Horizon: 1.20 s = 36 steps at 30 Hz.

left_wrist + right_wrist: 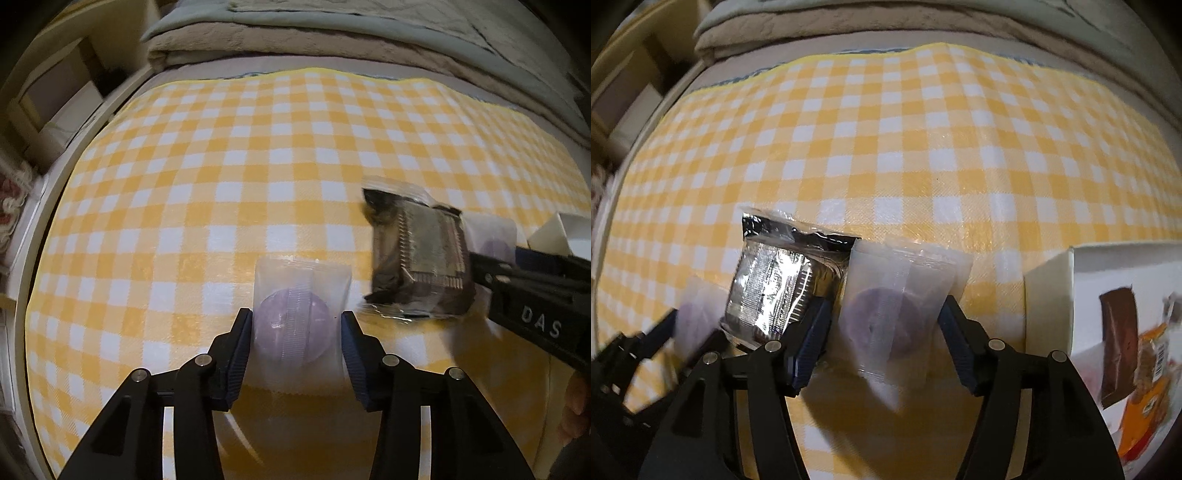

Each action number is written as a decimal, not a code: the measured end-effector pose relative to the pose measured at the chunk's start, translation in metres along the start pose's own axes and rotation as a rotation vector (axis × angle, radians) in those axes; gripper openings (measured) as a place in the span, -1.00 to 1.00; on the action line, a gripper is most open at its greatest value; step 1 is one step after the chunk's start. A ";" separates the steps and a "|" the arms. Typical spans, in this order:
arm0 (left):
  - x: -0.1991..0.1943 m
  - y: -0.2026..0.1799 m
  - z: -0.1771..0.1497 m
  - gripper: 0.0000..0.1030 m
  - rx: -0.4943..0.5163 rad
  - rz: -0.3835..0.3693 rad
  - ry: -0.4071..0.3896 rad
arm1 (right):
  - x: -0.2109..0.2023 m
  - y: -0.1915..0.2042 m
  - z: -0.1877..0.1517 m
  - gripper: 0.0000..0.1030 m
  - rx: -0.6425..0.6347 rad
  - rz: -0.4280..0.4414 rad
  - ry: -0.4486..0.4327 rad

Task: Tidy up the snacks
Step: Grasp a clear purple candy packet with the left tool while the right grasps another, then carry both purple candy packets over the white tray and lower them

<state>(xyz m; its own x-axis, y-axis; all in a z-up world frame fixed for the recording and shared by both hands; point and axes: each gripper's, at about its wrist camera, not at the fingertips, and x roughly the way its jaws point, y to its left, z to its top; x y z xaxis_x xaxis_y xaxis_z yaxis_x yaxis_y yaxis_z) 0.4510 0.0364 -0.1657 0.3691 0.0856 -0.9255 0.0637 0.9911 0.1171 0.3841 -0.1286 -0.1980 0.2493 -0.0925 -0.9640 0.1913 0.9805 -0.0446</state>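
Around my workspace: cloth, bedding and shelving

From where I sit I see a yellow-and-white checked cloth (229, 155) covering the surface, its far edge wavy with a thin blue strip showing along that edge; past that far edge a folded beige blanket (280, 46) lies with a grey-green quilt (369, 18) on top of it. Off the cloth's left edge stands pale wooden shelving (55, 96), and low at the left rim there is a blurred red-and-white patterned fabric (11, 206) I cannot make out further.
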 end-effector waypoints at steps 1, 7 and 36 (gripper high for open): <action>-0.002 0.005 0.002 -0.11 -0.016 0.001 -0.006 | 0.001 0.005 -0.001 0.06 -0.030 0.022 0.013; -0.028 0.028 0.006 -0.12 -0.078 -0.007 -0.065 | -0.011 0.012 -0.011 -0.12 -0.051 0.050 0.008; -0.303 -0.017 -0.091 -0.12 -0.134 -0.126 -0.422 | -0.244 -0.080 -0.065 -0.12 -0.136 0.115 -0.408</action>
<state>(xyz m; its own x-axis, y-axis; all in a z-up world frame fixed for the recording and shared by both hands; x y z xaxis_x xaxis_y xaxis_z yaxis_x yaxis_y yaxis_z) 0.2534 0.0030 0.0799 0.7132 -0.0579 -0.6986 0.0224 0.9980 -0.0598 0.2463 -0.1735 0.0232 0.6215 -0.0158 -0.7832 0.0205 0.9998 -0.0039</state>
